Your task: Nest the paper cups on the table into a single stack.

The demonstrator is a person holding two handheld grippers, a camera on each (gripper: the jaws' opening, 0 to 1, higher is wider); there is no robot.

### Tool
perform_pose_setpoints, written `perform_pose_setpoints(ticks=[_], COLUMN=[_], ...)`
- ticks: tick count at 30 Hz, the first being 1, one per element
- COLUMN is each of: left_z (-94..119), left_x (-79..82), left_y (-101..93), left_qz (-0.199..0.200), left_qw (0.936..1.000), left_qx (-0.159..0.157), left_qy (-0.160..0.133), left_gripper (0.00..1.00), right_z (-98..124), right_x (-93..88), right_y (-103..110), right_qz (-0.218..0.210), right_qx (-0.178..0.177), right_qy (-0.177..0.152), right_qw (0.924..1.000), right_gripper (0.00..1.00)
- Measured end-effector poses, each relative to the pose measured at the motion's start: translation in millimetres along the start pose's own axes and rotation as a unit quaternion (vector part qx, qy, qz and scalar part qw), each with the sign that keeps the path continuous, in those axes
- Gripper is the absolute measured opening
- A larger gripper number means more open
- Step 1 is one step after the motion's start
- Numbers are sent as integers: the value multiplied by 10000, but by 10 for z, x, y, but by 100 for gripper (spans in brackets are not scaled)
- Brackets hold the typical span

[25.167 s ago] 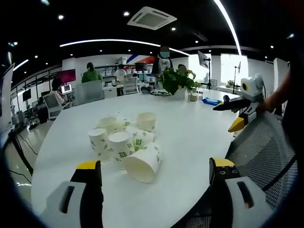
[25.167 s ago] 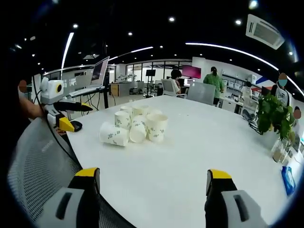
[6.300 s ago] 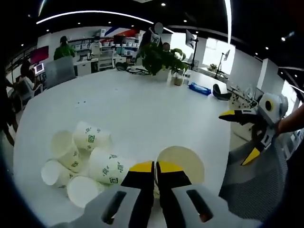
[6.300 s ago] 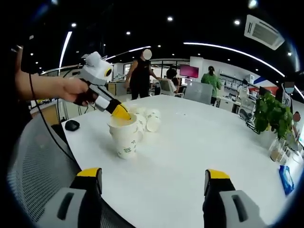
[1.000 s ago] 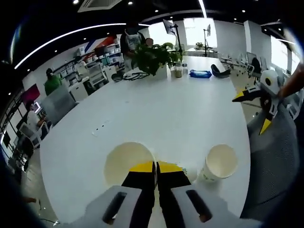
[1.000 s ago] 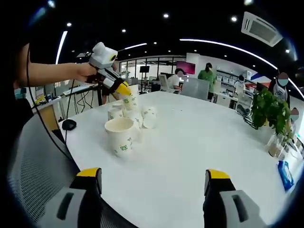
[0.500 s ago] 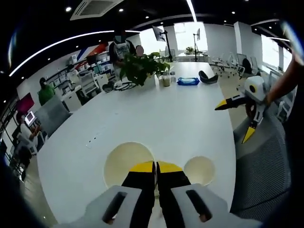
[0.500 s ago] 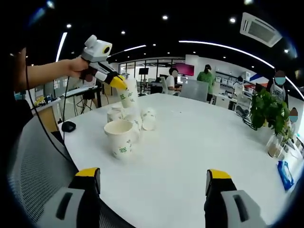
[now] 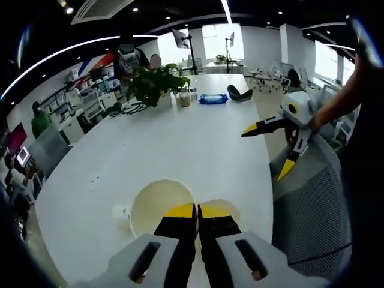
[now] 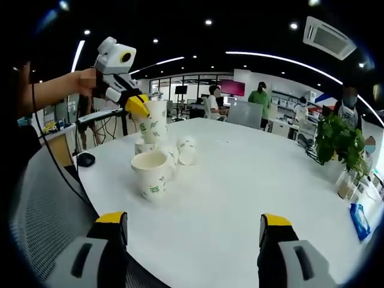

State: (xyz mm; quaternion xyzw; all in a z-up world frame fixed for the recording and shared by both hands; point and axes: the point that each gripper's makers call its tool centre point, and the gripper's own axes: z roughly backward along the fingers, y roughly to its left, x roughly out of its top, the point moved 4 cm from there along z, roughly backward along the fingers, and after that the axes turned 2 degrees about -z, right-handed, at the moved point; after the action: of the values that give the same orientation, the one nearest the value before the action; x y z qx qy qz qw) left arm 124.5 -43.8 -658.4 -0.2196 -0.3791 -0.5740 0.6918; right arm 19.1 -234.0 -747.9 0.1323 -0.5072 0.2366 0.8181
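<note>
Left tongs [image 10: 139,107] clamped on rim of lifted cup [image 10: 153,122], now carried over upright cup [image 10: 152,174] on near-left of table [image 10: 252,180], ready for nesting; right tongs [image 10: 193,234] apart, waiting near the table edge.

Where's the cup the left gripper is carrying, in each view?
Left gripper view: carried cup at bottom centre, rim pinched by the left gripper, mouth toward the camera.
Right gripper view: same carried cup at upper left, held above the standing cup.
Shared landmark: potted plant.
</note>
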Motion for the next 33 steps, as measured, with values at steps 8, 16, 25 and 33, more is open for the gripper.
perform_pose_setpoints(ticks=[8, 16, 25, 33], left_z=[-80, -152, -138, -167], left_x=[4, 26, 90, 69], left_y=[-160, -312, -352, -430], left_qz=[-46, -98, -157, -219], left_qw=[9999, 9996, 9994, 9987], left_qx=[-118, -260, -289, -425], left_qy=[80, 100, 82, 147], left_gripper=[0, 0, 0, 0], right_z=[-2, 0, 2, 1], right_x=[-1, -3, -1, -2], right_y=[3, 10, 19, 23], right_qz=[16, 22, 28, 38], right_qx=[2, 10, 14, 15], right_qy=[15, 14, 26, 47], right_qw=[10000, 10000, 10000, 10000], right_gripper=[91, 91, 91, 91])
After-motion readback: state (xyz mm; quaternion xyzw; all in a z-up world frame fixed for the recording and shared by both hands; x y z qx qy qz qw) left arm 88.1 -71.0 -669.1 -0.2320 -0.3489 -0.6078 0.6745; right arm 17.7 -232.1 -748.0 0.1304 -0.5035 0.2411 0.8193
